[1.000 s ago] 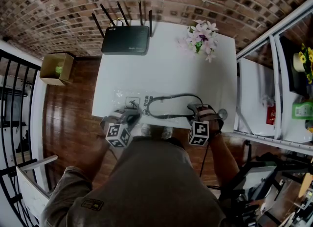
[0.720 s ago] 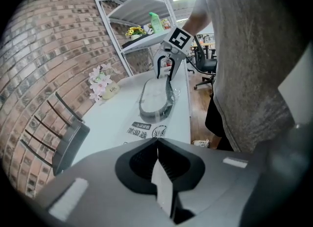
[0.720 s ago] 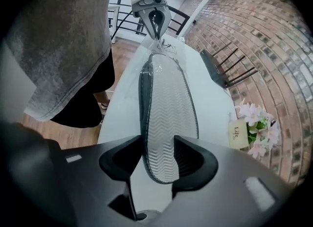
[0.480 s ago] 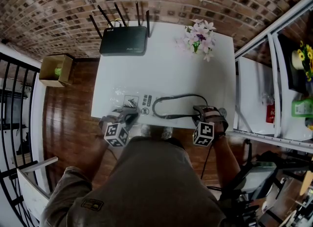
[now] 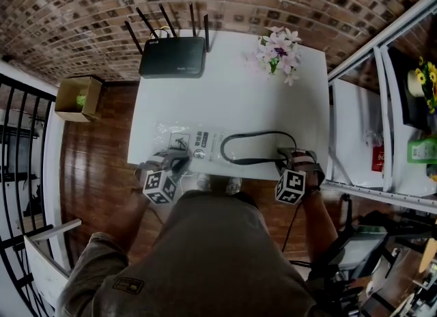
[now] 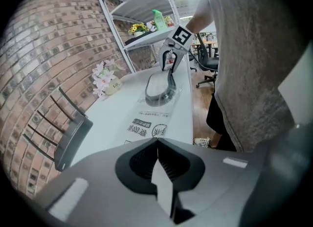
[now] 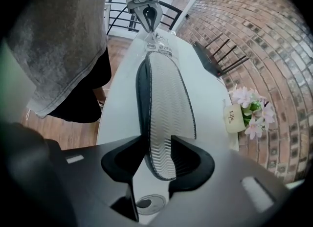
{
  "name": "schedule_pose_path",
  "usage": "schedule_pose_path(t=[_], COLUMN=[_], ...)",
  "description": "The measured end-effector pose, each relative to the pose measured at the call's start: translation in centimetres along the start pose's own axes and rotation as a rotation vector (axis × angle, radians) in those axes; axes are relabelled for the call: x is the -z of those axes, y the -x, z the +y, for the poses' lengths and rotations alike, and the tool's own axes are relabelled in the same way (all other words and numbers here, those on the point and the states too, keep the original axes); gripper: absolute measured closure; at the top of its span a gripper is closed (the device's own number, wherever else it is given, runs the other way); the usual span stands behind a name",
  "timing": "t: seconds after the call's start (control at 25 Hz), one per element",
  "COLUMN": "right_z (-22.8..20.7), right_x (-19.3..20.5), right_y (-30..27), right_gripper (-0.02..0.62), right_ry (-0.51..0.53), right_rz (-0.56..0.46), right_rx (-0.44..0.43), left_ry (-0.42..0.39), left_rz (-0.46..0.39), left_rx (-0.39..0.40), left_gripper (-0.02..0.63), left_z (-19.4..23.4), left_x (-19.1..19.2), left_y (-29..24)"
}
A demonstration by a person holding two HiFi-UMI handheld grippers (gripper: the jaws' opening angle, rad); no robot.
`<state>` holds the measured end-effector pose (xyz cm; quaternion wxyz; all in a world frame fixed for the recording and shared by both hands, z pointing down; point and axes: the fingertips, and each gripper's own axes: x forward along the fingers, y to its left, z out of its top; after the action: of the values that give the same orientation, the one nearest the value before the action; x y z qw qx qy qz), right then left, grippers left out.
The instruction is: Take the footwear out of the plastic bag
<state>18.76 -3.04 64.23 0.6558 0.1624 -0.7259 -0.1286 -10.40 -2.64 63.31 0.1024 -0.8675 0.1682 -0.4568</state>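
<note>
Noted extraction under way, with left gripper (image 5: 178,164) pinching the plastic bag (image 5: 194,143) and right gripper (image 5: 289,158) closing on the footwear (image 7: 166,103); judged steady rightward pull needed next.

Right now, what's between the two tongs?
The plastic bag and black slipper span it: left tongs pinch the bag, right tongs are closing on the slipper. Head view shows it.

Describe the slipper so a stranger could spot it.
On the white table, skip the router and flowers at the far edge and look along the near edge. The slipper lies at the clear bag's right end: black, on its side, with a pale zigzag sole.
</note>
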Motion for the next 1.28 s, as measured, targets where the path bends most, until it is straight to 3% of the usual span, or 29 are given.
schedule_pose_path(t=[0.64,1.28], right_z=[-0.8,-0.9], right_x=[1.7,2.1], right_y=[-0.4,-0.8], right_gripper=[0.428,0.426], right_ry=[-0.054,-0.106], right_rz=[0.053,0.082], right_rx=[0.026,0.024], left_ry=[0.041,0.031], left_rz=[0.035,0.077], left_rx=[-0.023,-0.036], left_gripper=[0.603,0.603], left_z=[0.6,2.2], left_x=[2.0,4.6], left_y=[0.4,0.9])
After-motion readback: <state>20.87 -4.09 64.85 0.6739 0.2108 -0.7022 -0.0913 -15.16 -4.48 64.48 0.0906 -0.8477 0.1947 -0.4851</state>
